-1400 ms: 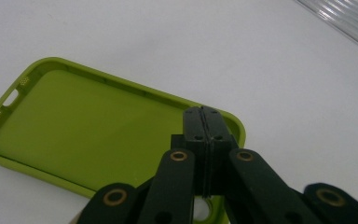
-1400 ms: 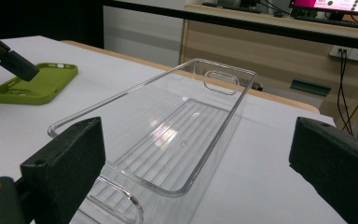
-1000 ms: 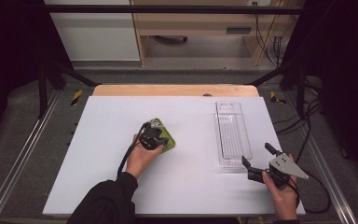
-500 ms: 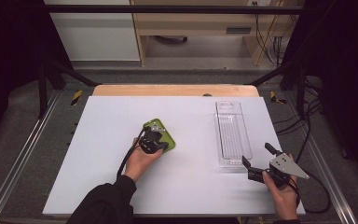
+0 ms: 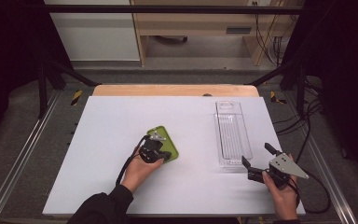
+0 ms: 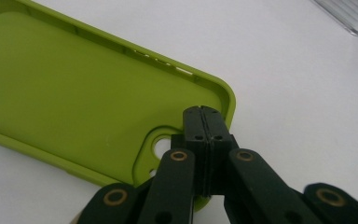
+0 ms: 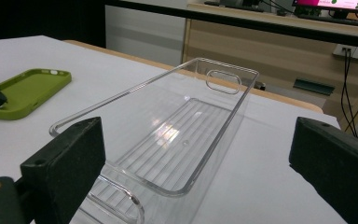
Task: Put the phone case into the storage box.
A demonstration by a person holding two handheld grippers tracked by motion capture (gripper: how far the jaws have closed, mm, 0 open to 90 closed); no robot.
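Note:
A lime-green phone case (image 5: 166, 141) lies inner side up on the white table (image 5: 112, 121), left of the middle. My left gripper (image 5: 153, 150) is shut, its tips (image 6: 203, 112) lying over the case (image 6: 74, 88) at the corner by the camera cut-out; whether they pinch the rim is not visible. A long clear plastic tray (image 5: 229, 133) lies at the right, empty. My right gripper (image 5: 256, 156) stands wide open just off the tray's near end, holding nothing. In the right gripper view the tray (image 7: 186, 135) runs away between the pads (image 7: 70, 158), with the case (image 7: 28, 91) to the left.
The white table ends in a wooden strip (image 5: 177, 90) at the far side. Metal rails (image 5: 25, 154) run along both sides, and cables (image 5: 307, 135) hang off the right. White surface lies bare between the case and the tray.
The left gripper and the green case have shifted a little towards the near right. The right gripper has stayed open in nearly the same place.

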